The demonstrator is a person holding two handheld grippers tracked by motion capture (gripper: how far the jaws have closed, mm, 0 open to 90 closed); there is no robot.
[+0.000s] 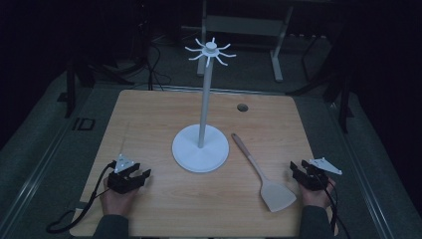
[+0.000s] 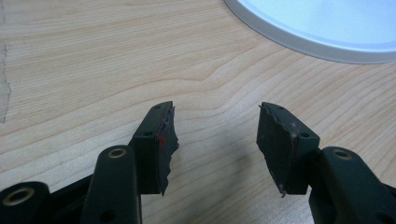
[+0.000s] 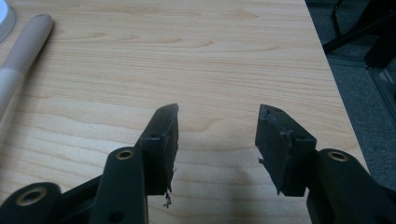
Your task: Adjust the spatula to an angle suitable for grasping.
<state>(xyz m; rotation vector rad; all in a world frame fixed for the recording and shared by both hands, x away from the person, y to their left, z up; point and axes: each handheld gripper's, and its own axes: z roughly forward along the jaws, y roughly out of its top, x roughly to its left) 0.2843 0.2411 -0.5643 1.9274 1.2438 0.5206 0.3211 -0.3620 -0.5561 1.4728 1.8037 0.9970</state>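
Wood table [image 1: 149, 119] w/ small round hole [image 1: 242, 107], rear right.

A tall white hook stand [image 1: 201, 147] is set at the middle of a light wooden table [image 1: 149, 114], with a spatula beside it.

The beige wooden spatula [image 1: 261, 174] is laid just right of the stand's round base, its blade nearer the person. The left gripper [image 1: 130, 178] is rested near the front left edge, the right gripper [image 1: 307, 174] near the front right, right of the spatula's blade.
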